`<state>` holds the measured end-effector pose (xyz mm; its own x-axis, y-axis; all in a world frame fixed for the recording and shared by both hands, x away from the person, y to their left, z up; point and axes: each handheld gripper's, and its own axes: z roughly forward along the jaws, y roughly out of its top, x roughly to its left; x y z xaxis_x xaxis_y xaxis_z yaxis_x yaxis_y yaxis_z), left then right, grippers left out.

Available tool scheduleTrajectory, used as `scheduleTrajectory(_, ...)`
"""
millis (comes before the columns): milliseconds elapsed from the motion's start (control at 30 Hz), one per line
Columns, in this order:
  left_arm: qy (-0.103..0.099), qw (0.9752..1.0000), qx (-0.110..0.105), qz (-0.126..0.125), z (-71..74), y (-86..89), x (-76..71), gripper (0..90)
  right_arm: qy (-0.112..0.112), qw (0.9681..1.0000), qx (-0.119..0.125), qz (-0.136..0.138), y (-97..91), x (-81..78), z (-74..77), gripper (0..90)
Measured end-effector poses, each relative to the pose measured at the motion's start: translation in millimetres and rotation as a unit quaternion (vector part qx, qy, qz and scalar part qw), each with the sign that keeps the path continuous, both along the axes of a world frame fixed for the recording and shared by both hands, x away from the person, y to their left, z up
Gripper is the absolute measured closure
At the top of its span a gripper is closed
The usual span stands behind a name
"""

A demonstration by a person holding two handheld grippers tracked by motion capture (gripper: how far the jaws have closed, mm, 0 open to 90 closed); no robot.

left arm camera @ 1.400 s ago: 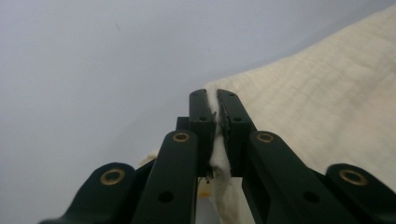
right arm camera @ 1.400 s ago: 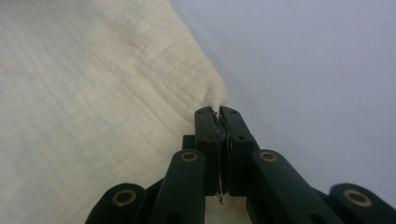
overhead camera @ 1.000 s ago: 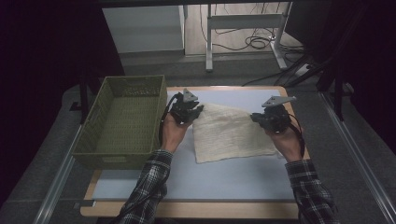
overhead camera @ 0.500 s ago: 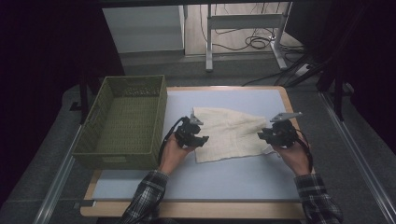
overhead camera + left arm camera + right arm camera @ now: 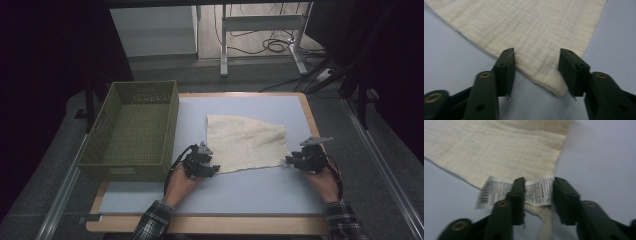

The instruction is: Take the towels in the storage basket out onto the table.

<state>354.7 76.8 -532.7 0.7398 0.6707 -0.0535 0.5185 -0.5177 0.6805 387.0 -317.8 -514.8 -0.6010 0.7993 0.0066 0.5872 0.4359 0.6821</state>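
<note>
At far left we see the green basket (image 5: 131, 131), its mesh floor bare. Our left gripper (image 5: 214, 169) has its jaws spread astride the cream cloth (image 5: 246, 143)'s near-left corner — our right gripper (image 5: 289, 161), jaws also apart, straddles the near-right corner, where the right gripper view reveals a printed label (image 5: 511, 191) and a loop.

high view looks forward and down over the whole table (image 5: 260, 192), gripper views sit low and close, facing the cream cloth (image 5: 246, 142), shared by all three
</note>
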Motion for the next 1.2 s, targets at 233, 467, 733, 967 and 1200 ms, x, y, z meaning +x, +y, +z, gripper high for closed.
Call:
scheduleTrajectory(233, 0.003, 1.0000, 0.000, -0.007, 2.7, -2.4, -5.1, 88.5, 0.003, 0.9999, 0.000, 0.013, 7.5, -11.9, 2.8, 87.1)
scheduleTrajectory(467, 0.009, 0.9995, -0.026, -0.018, 16.7, 11.6, -27.1, 88.7, -0.010, 0.9991, 0.017, 0.037, 6.8, -39.4, 18.0, 87.0)
scheduleTrajectory(733, 0.032, 0.9983, -0.035, -0.033, 11.3, 30.8, -58.9, 87.8, 0.001, 0.9971, 0.039, 0.066, 3.8, -83.9, 16.1, 86.6)
scheduleTrajectory(967, 0.040, 0.9979, -0.031, -0.041, 11.2, 40.8, -81.9, 87.6, 0.013, 0.9951, 0.053, 0.083, 4.2, -120.9, 7.6, 86.3)
scheduleTrajectory(1200, 0.042, 0.9980, -0.023, -0.042, 9.8, 47.6, -103.0, 85.9, 0.027, 0.9936, 0.055, 0.095, 11.0, -145.3, 2.1, 80.7)
